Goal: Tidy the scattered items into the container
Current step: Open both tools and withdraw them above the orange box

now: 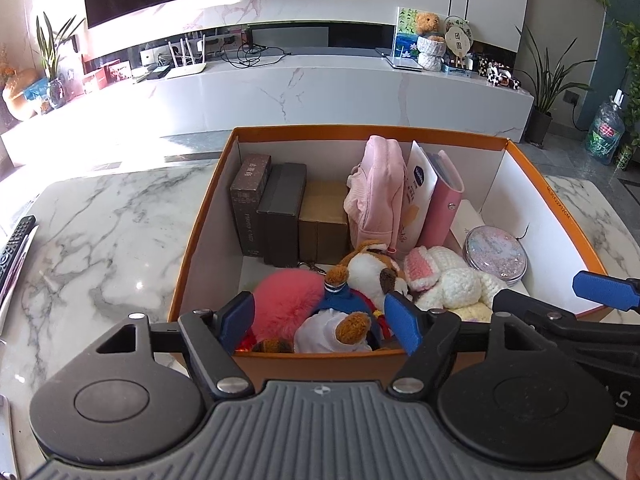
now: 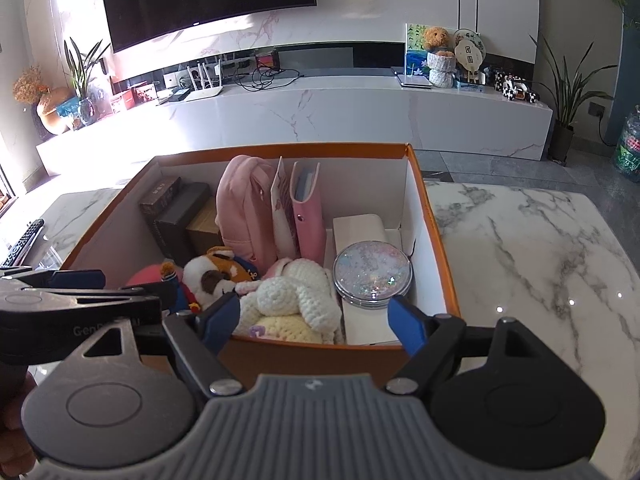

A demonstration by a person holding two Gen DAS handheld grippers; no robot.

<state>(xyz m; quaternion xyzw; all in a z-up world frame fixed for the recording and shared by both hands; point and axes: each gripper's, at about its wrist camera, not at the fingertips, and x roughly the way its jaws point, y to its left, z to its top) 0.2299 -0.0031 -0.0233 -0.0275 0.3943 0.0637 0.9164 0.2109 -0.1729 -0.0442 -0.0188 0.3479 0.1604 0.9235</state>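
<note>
An orange box (image 1: 360, 131) with white inner walls stands on the marble table; it also shows in the right wrist view (image 2: 440, 248). Inside are dark boxes (image 1: 264, 204), a pink pouch (image 1: 376, 192), a pink binder (image 1: 444, 200), a plush dog (image 1: 370, 266), a pink fluffy ball (image 1: 286, 306), a crocheted rabbit (image 2: 288, 296) and a round glitter mirror (image 2: 372, 272). My left gripper (image 1: 320, 322) is open and empty above the box's near edge. My right gripper (image 2: 318, 322) is open and empty above the near right part of the box.
A remote control (image 1: 16, 244) lies at the table's left edge. Marble table surface (image 2: 540, 260) extends right of the box. A TV console (image 1: 280, 92) with a router, cables and ornaments stands behind, with potted plants at both sides.
</note>
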